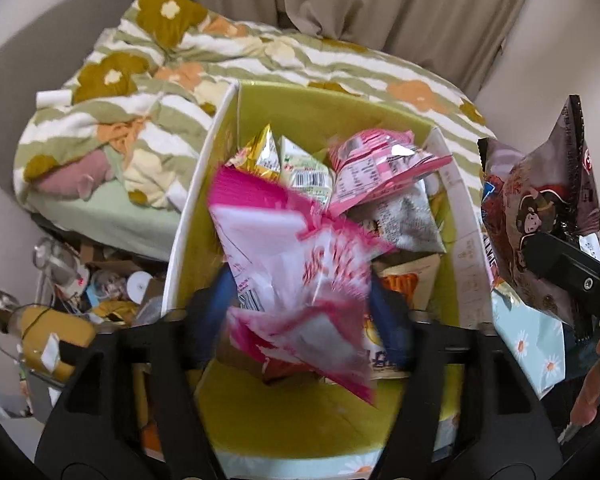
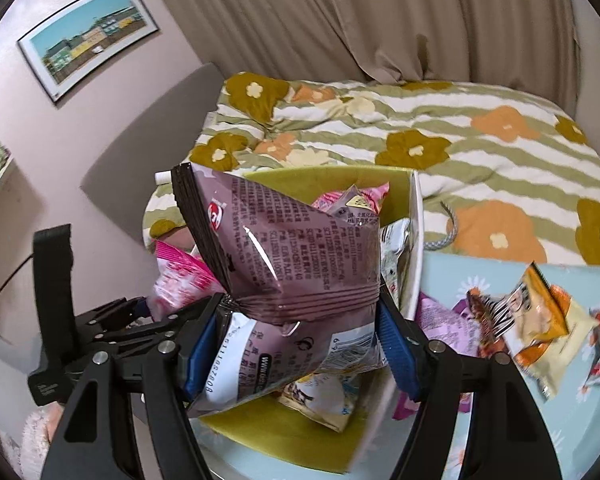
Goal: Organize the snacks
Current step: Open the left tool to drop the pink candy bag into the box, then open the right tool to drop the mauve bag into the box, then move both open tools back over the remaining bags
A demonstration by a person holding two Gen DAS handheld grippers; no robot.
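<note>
stowing step: left gripper jaws apart, pink packet loose over box; right gripper clamped on brown bag, box at twelve o'clock, release next

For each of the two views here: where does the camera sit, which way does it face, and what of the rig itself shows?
Left wrist: sits behind the left gripper, looking steeply down into the yellow-lined box; a blurred pink bag lies between its open fingers, and the right gripper's finger enters at the right.
Right wrist: sits behind the right gripper, facing the bed; it is clamped on the mauve bag, with the left gripper at the left.
Shared: box, both bags, bed, curtain.
</note>
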